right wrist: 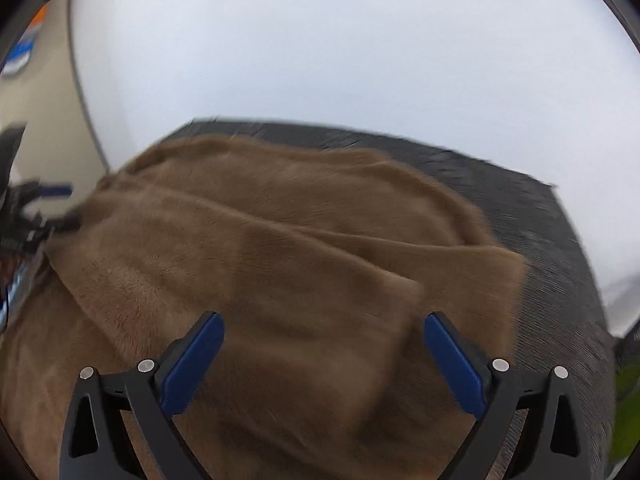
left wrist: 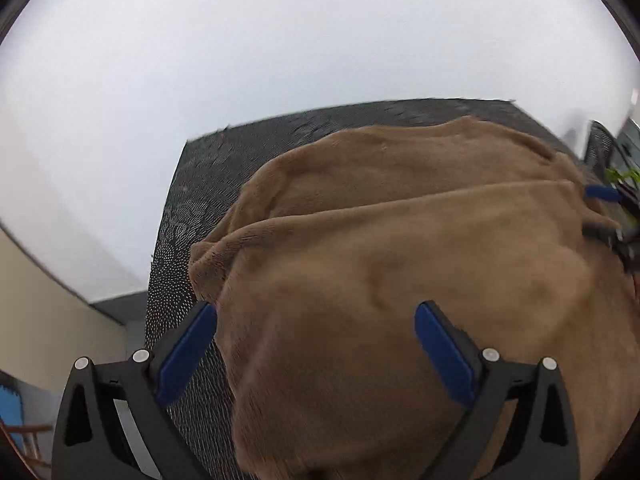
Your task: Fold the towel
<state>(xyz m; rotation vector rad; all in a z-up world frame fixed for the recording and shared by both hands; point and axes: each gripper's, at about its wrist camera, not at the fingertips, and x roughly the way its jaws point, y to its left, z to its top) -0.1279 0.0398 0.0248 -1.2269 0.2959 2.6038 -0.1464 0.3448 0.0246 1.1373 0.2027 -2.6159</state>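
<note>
light: soft, even, bright | blur: motion-smeared, right view worse | edges: fisheye-bent, dark-rimmed

Each camera sits behind its own hand-held gripper, looking steeply down and forward, close above the brown towel (left wrist: 400,248) on the dark bench (left wrist: 200,184). Both views share the towel's folded layers (right wrist: 280,240) and the white wall behind.

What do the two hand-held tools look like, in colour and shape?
Both look alike. The left tool and the right tool each have two black plastic fingers with triangular cut-outs and round silver fasteners. A flat, elongated blue pad lines the inner side of each finger. No cables, markings or sleeves show.
</note>
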